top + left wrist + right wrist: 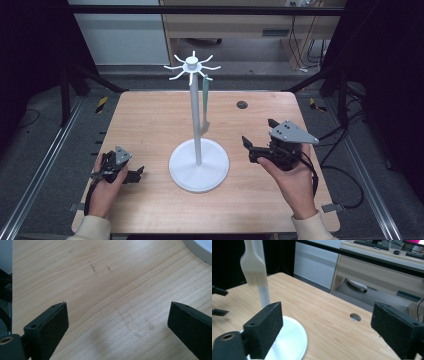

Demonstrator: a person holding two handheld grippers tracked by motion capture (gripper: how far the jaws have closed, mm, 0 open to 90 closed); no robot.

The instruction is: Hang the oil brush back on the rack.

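Brush (pixel 205 102) hanging from white stand (pixel 198 165) mid-surface (pixel 150 115), well apart from both tongs. Right tongs (pixel 257 135) wide open, empty, beside stand base; left tongs (pixel 137 174) open, empty, low over bare wood.

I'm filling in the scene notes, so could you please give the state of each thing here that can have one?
Left gripper: open, nothing between the jaws.
Right gripper: open, nothing between the jaws.
Stand: upright on the table.
Brush: hanging from a hook of the stand.
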